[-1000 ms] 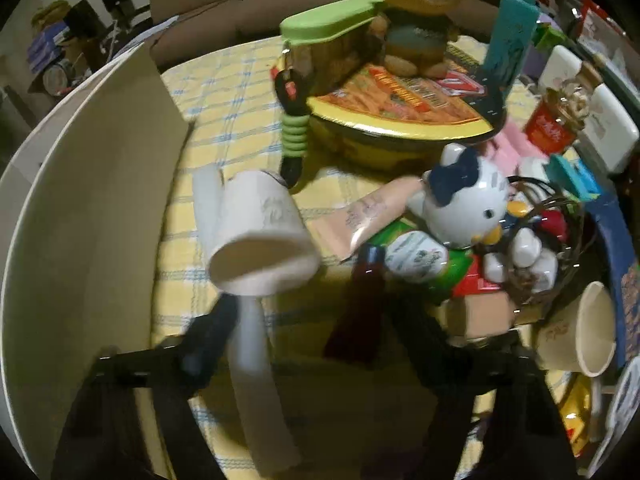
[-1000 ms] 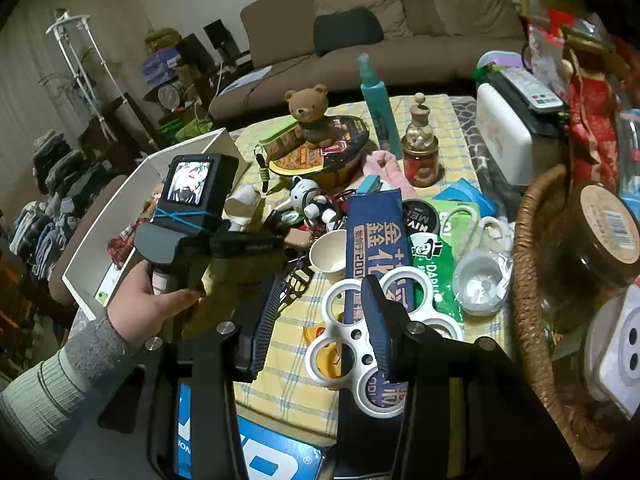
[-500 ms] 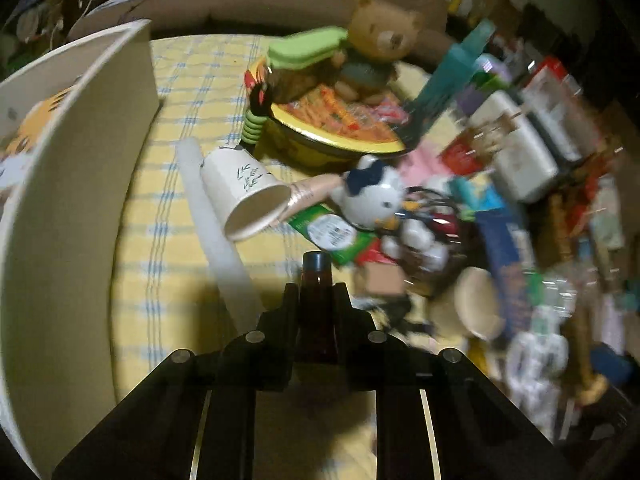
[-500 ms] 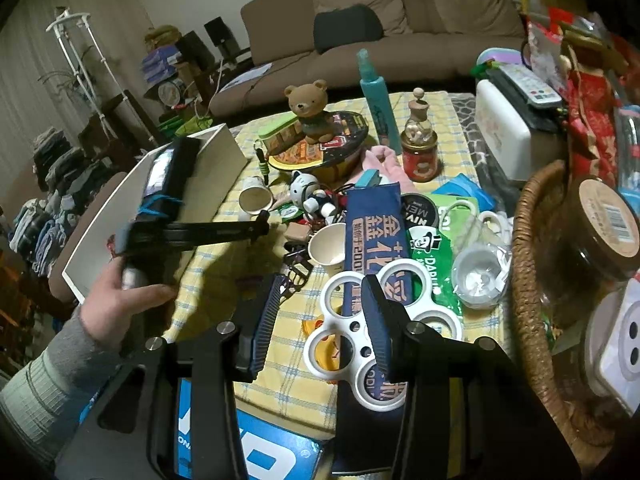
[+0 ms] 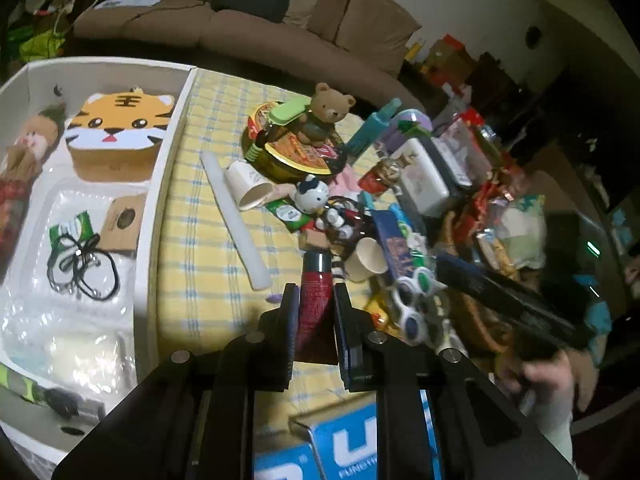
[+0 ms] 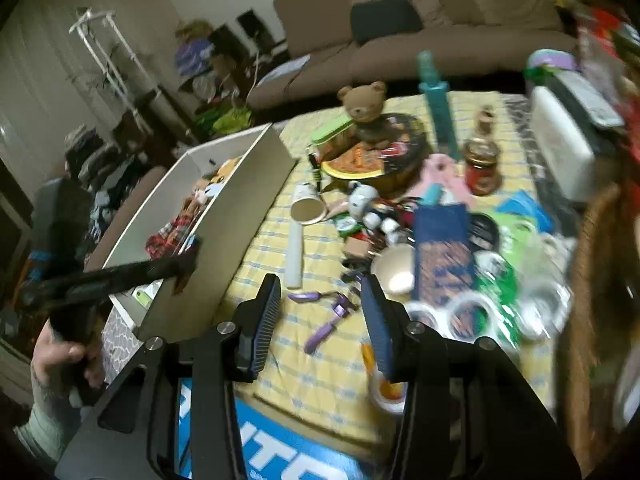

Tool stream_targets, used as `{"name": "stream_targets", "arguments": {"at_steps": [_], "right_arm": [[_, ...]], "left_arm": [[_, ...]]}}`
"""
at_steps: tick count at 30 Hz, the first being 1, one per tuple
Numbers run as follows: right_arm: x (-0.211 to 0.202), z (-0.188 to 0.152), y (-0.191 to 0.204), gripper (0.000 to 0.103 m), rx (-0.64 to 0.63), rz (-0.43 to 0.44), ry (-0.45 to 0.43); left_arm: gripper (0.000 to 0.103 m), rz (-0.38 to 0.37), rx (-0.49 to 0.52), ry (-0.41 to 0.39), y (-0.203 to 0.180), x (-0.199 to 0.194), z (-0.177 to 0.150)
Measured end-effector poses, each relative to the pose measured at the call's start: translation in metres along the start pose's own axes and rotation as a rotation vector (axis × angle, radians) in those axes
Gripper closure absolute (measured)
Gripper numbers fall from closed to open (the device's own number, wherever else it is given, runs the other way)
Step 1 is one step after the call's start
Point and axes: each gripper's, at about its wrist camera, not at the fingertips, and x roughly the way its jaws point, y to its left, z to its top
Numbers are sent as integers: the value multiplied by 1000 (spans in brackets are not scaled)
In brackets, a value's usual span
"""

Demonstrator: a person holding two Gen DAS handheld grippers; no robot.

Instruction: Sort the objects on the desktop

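Behind the worktop (image 5: 208, 240) with its yellow checked cloth I see a brown sofa (image 5: 248, 20) along the far wall. On my left sits a white box (image 5: 160, 184), already holding a tiger-face container (image 5: 116, 136) and a tangle of black cable (image 5: 80, 268). Ahead of my left claw (image 5: 316, 300) lie a white rod (image 5: 236, 216), a tipped paper cup (image 5: 248, 188), a cat figurine (image 5: 312, 198) and a round tin (image 5: 296, 156) with a teddy bear (image 5: 326, 114) on top. That claw is clamped on a dark red tube (image 5: 316, 296), lifted off the cloth; the tube's long axis runs along the fingers, black cap pointing forward toward the clutter. My right claw (image 6: 320, 316) stands apart with nothing between its pads, above purple tools (image 6: 324, 320) on the cloth.
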Motion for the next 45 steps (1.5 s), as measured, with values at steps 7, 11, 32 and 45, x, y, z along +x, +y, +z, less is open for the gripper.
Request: {"name": "stream_targets", "arguments": {"at_steps": [7, 11, 32, 45], "right_arm": [[76, 37, 17, 72, -89, -69, 285], [84, 16, 17, 72, -111, -96, 448], [-103, -104, 31, 72, -214, -221, 476], [-41, 20, 111, 72, -247, -199, 317]], "left_arm": [[87, -8, 22, 16, 17, -21, 2], [87, -55, 6, 28, 25, -19, -6], [87, -117, 41, 36, 0, -3, -21], [87, -60, 20, -36, 15, -25, 0]]}}
